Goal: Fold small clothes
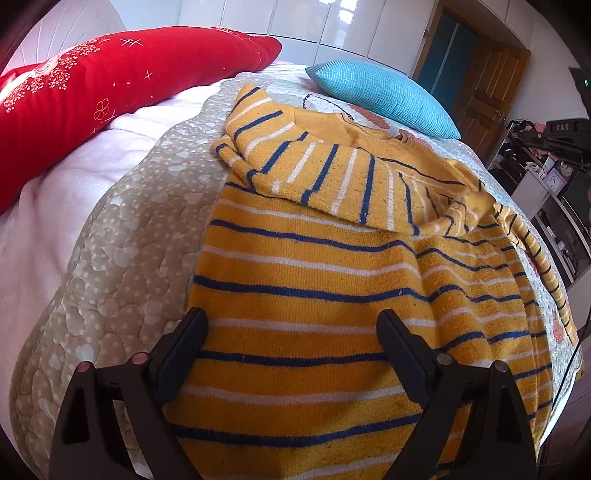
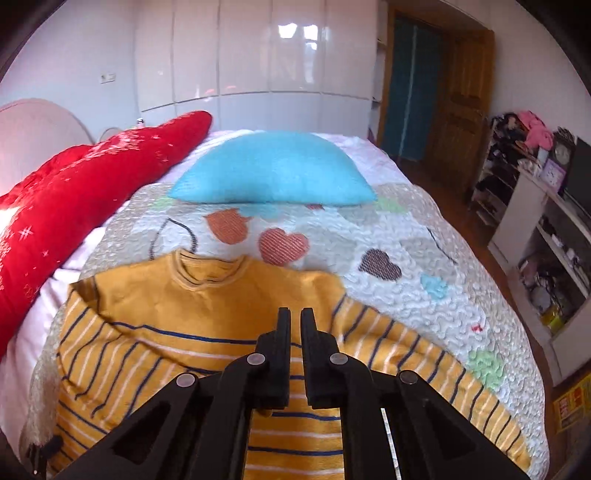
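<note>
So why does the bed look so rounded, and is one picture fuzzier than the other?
Fisheye lenses bend both views, bulging the bed. The left wrist view is sharp on the striped sweater; the right wrist view is softer, blurring the blue pillow, with window glare on the wardrobe.

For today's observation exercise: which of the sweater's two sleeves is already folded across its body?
The left sleeve lies folded across the yellow striped sweater; the right sleeve still stretches outward over the quilt.

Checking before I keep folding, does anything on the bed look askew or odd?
Only the yellow striped sweater: one sleeve is folded across the body, the other sleeve still stretches out over the quilt.
</note>
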